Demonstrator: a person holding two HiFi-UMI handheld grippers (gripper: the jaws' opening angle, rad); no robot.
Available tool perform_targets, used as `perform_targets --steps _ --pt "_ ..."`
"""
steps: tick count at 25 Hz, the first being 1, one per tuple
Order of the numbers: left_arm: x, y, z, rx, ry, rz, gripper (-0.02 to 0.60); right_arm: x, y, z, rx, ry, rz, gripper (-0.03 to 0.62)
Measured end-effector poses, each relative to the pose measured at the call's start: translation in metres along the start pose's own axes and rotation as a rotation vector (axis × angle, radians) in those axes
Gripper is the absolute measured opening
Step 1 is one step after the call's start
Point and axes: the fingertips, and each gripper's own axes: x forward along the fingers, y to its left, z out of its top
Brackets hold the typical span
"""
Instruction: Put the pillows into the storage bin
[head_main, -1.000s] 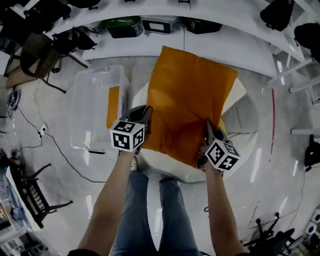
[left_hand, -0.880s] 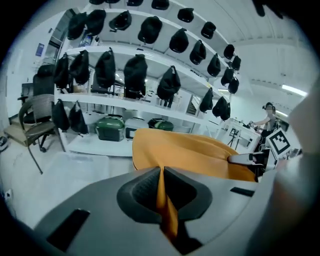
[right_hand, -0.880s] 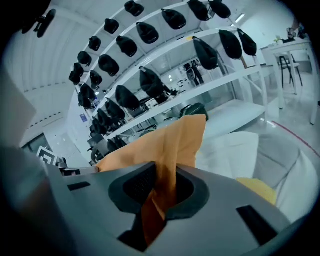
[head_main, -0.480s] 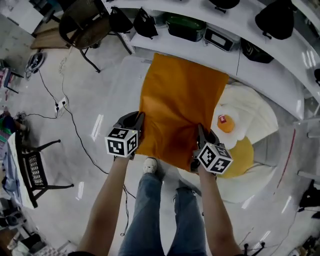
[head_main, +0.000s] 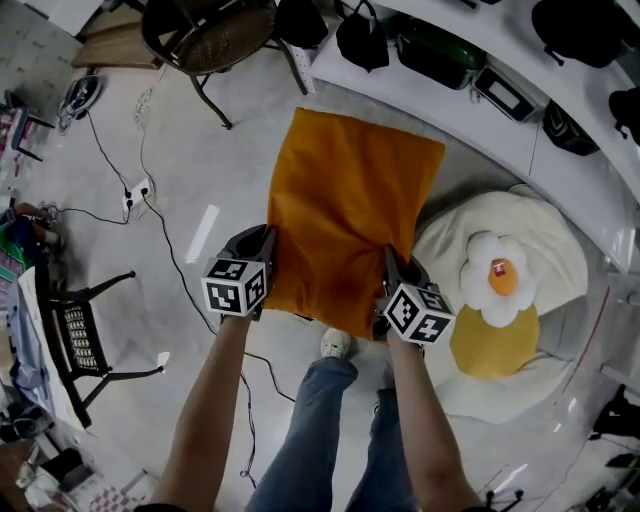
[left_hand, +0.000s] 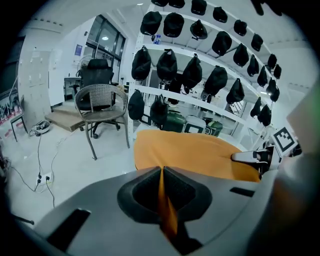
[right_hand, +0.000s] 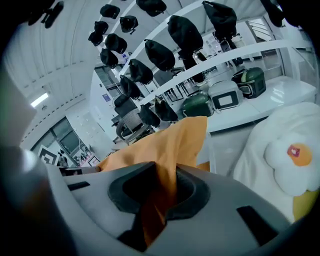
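The orange pillow (head_main: 350, 215) is held aloft over the floor, its near edge clamped by the jaws of the left gripper (head_main: 268, 243) and the right gripper (head_main: 388, 268). Carrying seems under way. The storage bin is not seen and must be reached next.

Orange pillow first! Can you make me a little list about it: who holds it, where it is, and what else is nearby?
pillow: orange pillow, spread flat, lifted in the air
left claw: left claw shut on its near left edge
right claw: right claw shut on its near right edge
nearby, right: white cushion with a fried-egg shape on it
nearby, far side: wicker chair
storage bin: not in view
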Motion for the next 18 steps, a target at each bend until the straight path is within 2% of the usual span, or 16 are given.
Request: perform_targets --steps 4,8,11,14,15,18 --pt "0.017 0.040 0.000 0.001 0.016 0.009 0.032 0.040 0.015 -0.008 -0.001 0.015 -0.009 0.069" --pt "0.038 0.058 0.000 0.007 0.024 -0.003 0.032 0.064 0.011 -0.011 -0.026 0.030 -0.046 0.091" --pt "0.060 0.061 -0.015 0.027 0.072 0.014 0.034 0.078 -0.010 -0.021 -0.060 0.082 -0.111 0.142" --pt "0.079 0.069 -0.051 0.038 0.200 0.076 0.106 0.086 -0.037 -0.045 -0.056 0.189 -0.207 0.244" --pt "0.079 0.069 -0.057 0.040 0.213 0.086 0.121 0.085 -0.040 -0.052 -0.062 0.208 -0.219 0.269" --pt "0.076 0.054 -0.058 0.057 0.177 0.061 0.125 0.075 -0.033 -0.056 -0.121 0.177 -0.194 0.276"
